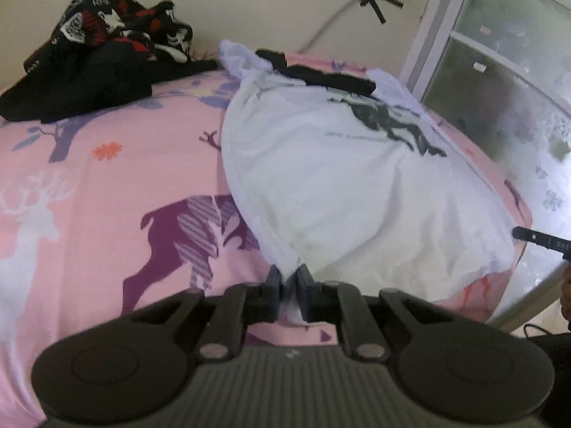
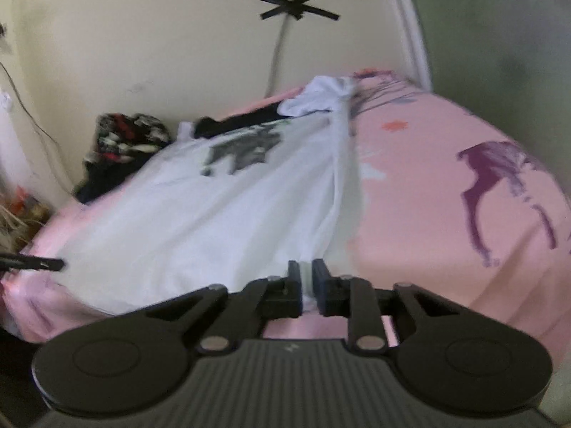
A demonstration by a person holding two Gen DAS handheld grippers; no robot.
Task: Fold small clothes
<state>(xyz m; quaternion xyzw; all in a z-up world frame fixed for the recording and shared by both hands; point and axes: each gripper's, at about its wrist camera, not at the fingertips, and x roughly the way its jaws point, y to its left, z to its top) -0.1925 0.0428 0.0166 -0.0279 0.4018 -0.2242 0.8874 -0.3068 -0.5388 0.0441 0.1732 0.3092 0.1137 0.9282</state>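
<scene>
Nearest the lens in the left wrist view, the left gripper (image 1: pixel 288 278) sits at bottom centre with its jaws drawn narrow on a bunched corner of the white cotton T-shirt with a dark grey chest print (image 1: pixel 342 164). White cloth shows pinched between its pads. The right wrist view gives the same picture on the other side: the right gripper (image 2: pixel 302 273) at bottom centre, jaws narrow, with a strip of the shirt's hem caught between them.

That shirt lies spread on the pink bedsheet printed with purple deer (image 1: pixel 89 192). It fills the centre and right of the left view, and the centre and left of the right view. Its long axis runs away from both cameras. The hem is at the near edge of the bed, and the black-trimmed collar points toward the cream wall at the top of the frame. The print faces up.

Such a garment looks light, thin and limp, so it will likely sag and crease between the two holds rather than keep a line. The two hem corners seem the sensible places to grip, with the cloth kept taut between them so a fold lands square.

A heap of black, red and white patterned clothing (image 1: pixel 96 50) rests at upper left, apart from the shirt.
</scene>
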